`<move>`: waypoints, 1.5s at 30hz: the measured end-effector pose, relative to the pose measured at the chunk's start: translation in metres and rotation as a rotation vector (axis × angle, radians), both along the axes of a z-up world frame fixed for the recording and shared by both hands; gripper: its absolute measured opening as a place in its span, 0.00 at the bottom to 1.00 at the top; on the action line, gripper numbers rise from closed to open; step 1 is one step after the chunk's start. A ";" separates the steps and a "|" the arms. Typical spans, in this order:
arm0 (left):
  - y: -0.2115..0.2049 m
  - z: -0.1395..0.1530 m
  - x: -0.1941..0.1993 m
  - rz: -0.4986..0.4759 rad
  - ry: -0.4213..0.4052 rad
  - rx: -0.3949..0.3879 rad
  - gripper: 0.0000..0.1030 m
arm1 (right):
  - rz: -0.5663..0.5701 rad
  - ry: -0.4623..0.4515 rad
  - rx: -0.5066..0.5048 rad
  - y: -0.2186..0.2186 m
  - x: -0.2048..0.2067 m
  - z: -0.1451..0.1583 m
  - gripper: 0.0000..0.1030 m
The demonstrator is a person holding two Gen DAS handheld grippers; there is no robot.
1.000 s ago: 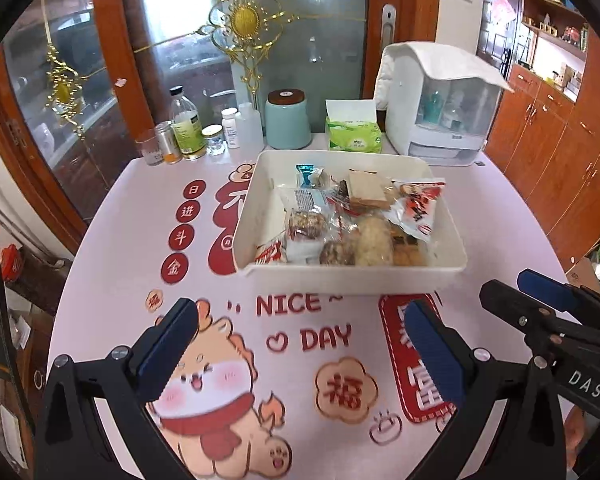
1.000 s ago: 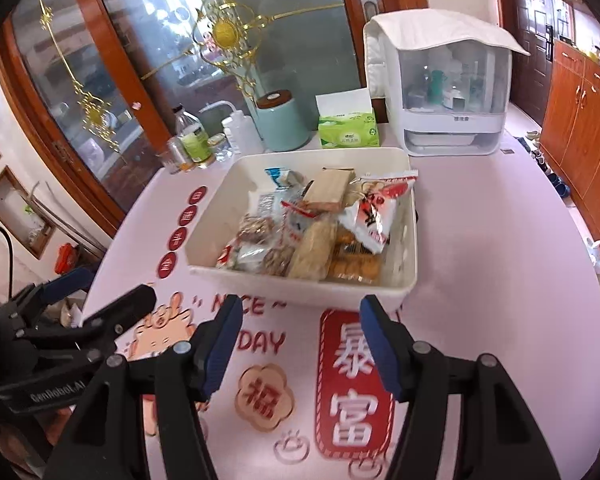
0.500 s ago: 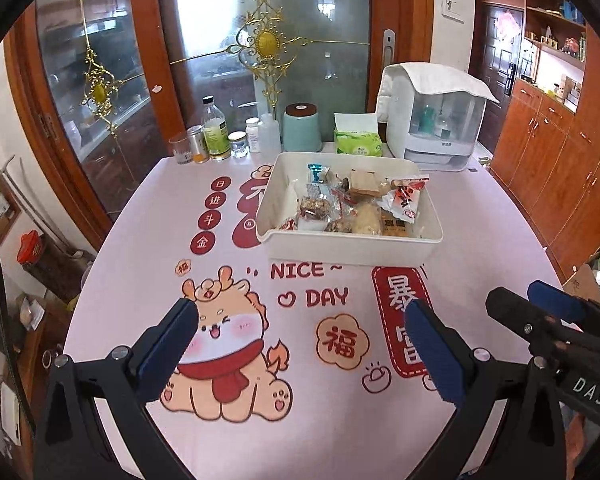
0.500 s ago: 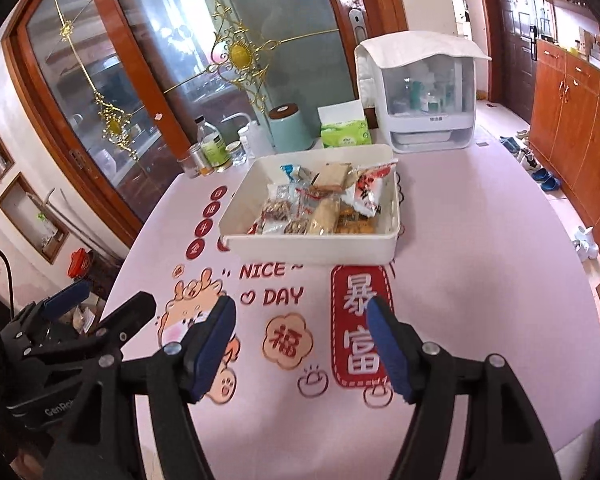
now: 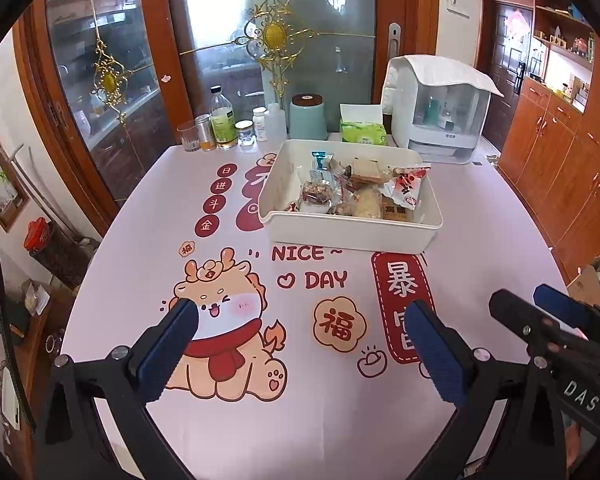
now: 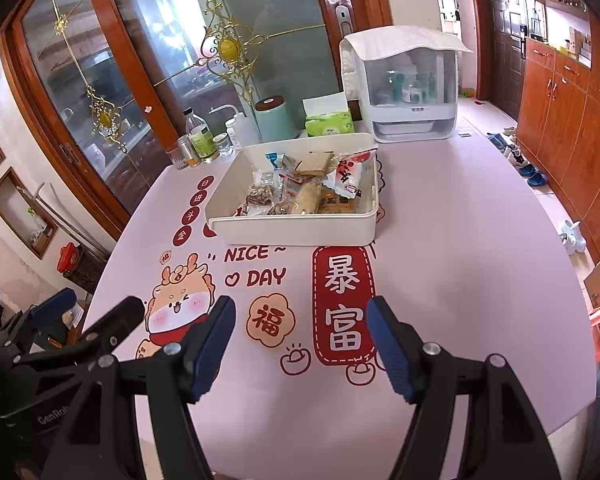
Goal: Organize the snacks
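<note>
I'm holding my left gripper (image 5: 300, 344) and right gripper (image 6: 300, 340) side by side at the near edge, both angling downward, jaws spread, gripping nothing.

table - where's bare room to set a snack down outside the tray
Free: the printed cloth between the white tray and both open grippers, and the plain stretch right of the tray toward the table edge. Crowded: the back edge, where bottles, a mint canister, a tissue box and a white cabinet stand.
</note>
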State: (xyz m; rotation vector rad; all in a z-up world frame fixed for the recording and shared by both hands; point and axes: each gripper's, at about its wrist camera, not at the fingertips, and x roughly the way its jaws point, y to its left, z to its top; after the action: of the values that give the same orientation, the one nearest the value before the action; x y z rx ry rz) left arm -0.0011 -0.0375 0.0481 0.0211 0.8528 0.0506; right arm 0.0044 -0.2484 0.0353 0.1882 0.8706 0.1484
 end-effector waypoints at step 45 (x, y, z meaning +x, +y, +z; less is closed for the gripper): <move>-0.005 -0.003 0.002 0.010 0.007 -0.007 0.99 | 0.001 0.001 0.003 -0.003 0.000 -0.002 0.67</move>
State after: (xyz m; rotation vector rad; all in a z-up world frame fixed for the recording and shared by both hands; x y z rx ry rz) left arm 0.0006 -0.0427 0.0446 0.0110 0.8605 0.0566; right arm 0.0042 -0.2509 0.0330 0.1908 0.8719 0.1502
